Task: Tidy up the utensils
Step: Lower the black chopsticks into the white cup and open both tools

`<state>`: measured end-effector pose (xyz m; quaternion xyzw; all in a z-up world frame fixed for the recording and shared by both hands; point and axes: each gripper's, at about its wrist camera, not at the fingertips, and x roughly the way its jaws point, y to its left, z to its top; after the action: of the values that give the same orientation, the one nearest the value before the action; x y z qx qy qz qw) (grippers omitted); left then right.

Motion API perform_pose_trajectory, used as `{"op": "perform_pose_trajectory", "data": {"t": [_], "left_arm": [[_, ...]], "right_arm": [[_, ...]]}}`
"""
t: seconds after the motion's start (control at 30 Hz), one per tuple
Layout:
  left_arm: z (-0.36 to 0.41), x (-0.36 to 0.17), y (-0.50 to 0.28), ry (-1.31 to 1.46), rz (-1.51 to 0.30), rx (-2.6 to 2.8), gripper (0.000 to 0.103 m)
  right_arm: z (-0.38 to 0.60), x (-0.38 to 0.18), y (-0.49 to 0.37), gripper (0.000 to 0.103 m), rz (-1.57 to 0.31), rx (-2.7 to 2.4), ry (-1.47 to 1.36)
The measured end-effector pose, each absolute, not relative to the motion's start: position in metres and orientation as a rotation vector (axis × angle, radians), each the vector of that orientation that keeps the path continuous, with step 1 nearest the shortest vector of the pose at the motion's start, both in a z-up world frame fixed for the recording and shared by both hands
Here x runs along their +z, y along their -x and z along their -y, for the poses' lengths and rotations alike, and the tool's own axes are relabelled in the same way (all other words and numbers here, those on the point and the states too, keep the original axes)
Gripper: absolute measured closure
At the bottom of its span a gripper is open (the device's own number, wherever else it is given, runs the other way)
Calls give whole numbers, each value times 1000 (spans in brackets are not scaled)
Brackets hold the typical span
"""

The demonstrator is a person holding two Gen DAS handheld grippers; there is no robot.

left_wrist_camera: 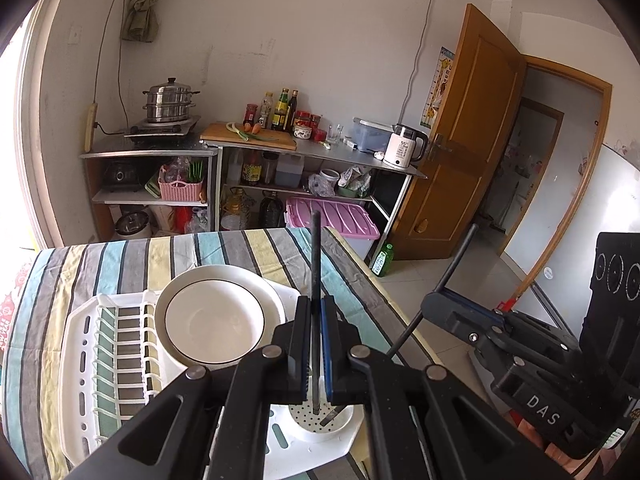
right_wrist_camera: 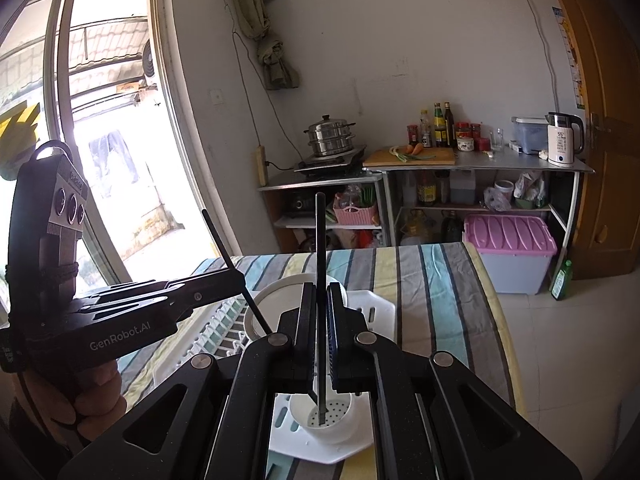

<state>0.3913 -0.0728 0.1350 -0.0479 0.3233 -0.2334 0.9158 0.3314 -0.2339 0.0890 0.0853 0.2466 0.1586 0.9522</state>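
My left gripper point(left_wrist_camera: 316, 304) is shut on a dark chopstick point(left_wrist_camera: 316, 256) that stands nearly upright. Its lower end reaches into the white perforated utensil cup point(left_wrist_camera: 320, 424) at the near corner of the white dish rack point(left_wrist_camera: 80, 340). My right gripper point(right_wrist_camera: 320, 290) is shut on a second dark chopstick point(right_wrist_camera: 319, 240), whose tip rests in the same cup point(right_wrist_camera: 332, 420). In the left wrist view the right gripper point(left_wrist_camera: 434, 300) comes in from the right, its chopstick point(left_wrist_camera: 456, 260) leaning. In the right wrist view the left gripper point(right_wrist_camera: 236, 276) is at the left with its chopstick point(right_wrist_camera: 218, 236).
A white black-rimmed bowl point(left_wrist_camera: 214, 320) leans in the rack on a striped tablecloth point(left_wrist_camera: 180, 252). The table's edge point(right_wrist_camera: 496, 320) drops to tiled floor on the right. A green bottle point(left_wrist_camera: 383, 260), a pink-lidded box point(right_wrist_camera: 512, 240) and metal kitchen shelves point(left_wrist_camera: 304, 152) stand beyond. A hand point(right_wrist_camera: 96, 392) holds the left gripper.
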Motion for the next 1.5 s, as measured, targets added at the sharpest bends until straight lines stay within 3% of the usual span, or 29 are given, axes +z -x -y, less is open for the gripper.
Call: {"op": "perform_pose_trajectory", "data": {"t": [1.07, 1.17, 1.5], "left_arm": [[34, 82, -389, 99, -734, -376, 95], [34, 83, -381, 89, -727, -376, 95], [22, 92, -311, 45, -649, -347, 94]], "right_arm": [[274, 45, -351, 93, -637, 214, -218], [275, 46, -344, 87, -632, 216, -212], [268, 57, -290, 86, -577, 234, -183]]}}
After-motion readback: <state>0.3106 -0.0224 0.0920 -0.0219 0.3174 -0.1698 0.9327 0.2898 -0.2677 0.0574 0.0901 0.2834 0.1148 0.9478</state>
